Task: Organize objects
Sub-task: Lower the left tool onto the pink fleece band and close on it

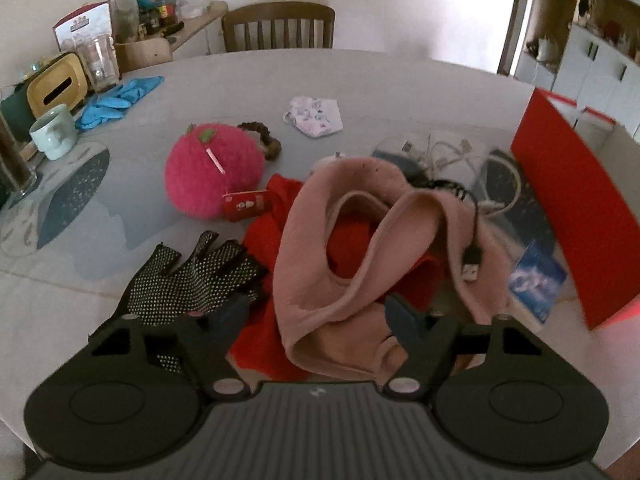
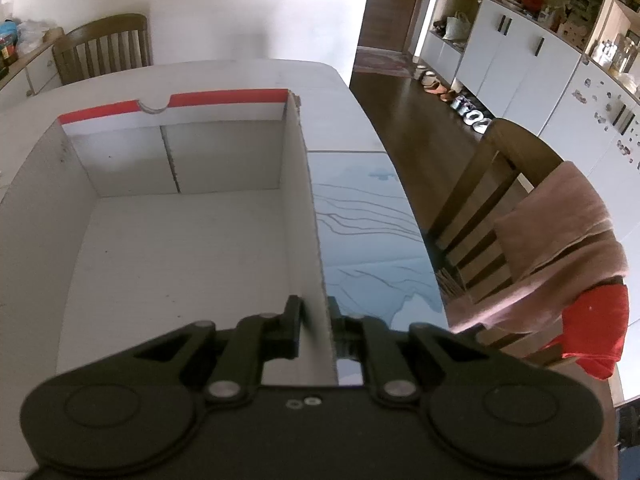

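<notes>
A pink garment [image 1: 344,240] lies crumpled on a red cloth [image 1: 260,344] near the table's front edge. My left gripper [image 1: 316,312] hangs just over its near end, open, with the pink fabric between the fingers and the left pad still apart from it. A black dotted glove [image 1: 200,276] lies under the left finger. A black USB cable [image 1: 472,264] runs across the garment's right side. The red-and-white cardboard box [image 1: 572,220] stands at the right. In the right wrist view my right gripper [image 2: 314,320] is shut on the right wall [image 2: 298,200] of that box.
On the table lie a pink plush fruit [image 1: 212,172], a red packet [image 1: 244,204], a brown hair tie [image 1: 266,140], a patterned mask [image 1: 314,116], white cables [image 1: 440,152], blue gloves [image 1: 116,98] and a mug [image 1: 52,132]. A chair [image 2: 480,208] draped with cloths stands at the table's right.
</notes>
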Motion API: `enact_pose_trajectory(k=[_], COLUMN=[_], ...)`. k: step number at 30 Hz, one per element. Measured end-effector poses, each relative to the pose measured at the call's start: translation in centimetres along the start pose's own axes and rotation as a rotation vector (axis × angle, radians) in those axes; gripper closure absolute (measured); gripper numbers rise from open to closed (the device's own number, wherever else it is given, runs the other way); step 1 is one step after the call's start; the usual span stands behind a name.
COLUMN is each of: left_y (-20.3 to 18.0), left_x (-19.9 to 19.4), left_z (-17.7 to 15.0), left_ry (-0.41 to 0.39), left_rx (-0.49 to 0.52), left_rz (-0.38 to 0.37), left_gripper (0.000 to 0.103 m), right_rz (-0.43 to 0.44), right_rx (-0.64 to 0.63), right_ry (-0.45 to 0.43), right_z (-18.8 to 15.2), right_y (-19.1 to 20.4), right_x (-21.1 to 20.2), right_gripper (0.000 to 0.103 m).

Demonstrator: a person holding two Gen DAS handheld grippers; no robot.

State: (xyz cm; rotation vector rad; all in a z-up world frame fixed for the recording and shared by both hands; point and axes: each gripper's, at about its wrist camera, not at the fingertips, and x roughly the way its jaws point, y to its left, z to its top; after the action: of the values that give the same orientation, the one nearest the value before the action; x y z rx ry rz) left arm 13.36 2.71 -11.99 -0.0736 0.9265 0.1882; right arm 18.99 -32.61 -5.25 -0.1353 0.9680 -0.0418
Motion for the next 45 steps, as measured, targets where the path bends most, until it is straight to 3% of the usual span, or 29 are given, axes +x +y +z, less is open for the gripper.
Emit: enact_pose_trajectory(k=[5, 12, 13, 16, 20, 38, 42, 45], left_y=[0.7, 0.5, 0.6, 0.4, -0.1, -1.1, -1.5, -1.7], left_x=[1.5, 1.2, 1.3, 1.1, 0.1, -8.0, -8.2, -7.2], left_z=[-0.1, 0.1, 0.2, 0.3, 0.5, 5.0, 5.3, 4.1], left_ry=[0.035, 0.016, 0.015, 0.006, -0.034, -0.226, -0.229, -0.171], left_rx=[-0.007, 0.013, 0.008, 0.013, 0.035, 0.030, 0.054, 0.066], left_rz=[-0.013, -0.032, -0.034, -0.030, -0.018, -0.182, -0.187, -0.194], left_gripper=[0.057, 0.078, 0.085, 0.091, 0.094, 0.095, 0.095, 0.095], right_rz=[-0.006, -0.015, -0.016, -0.019, -0.018, -0.009, -0.005, -0.004], right_rx=[-0.001, -0.002, -0.003, -0.005, -0.003, 0.004, 0.006, 0.003], right_ry=[0.000, 0.000, 0.000, 0.001, 0.002, -0.002, -0.003, -0.004], right_z=[0.0, -0.1, -0.1, -0.1, -0.2, -0.3, -0.3, -0.3], right_y=[0.1, 0.1, 0.2, 0.2, 0.1, -0.1, -0.2, -0.2], right_x=[0.0, 0.0, 0.0, 0.0, 0.0, 0.0, 0.1, 0.1], right_gripper=[0.092, 0.091, 0.091, 0.091, 0.091, 0.091, 0.091, 0.091])
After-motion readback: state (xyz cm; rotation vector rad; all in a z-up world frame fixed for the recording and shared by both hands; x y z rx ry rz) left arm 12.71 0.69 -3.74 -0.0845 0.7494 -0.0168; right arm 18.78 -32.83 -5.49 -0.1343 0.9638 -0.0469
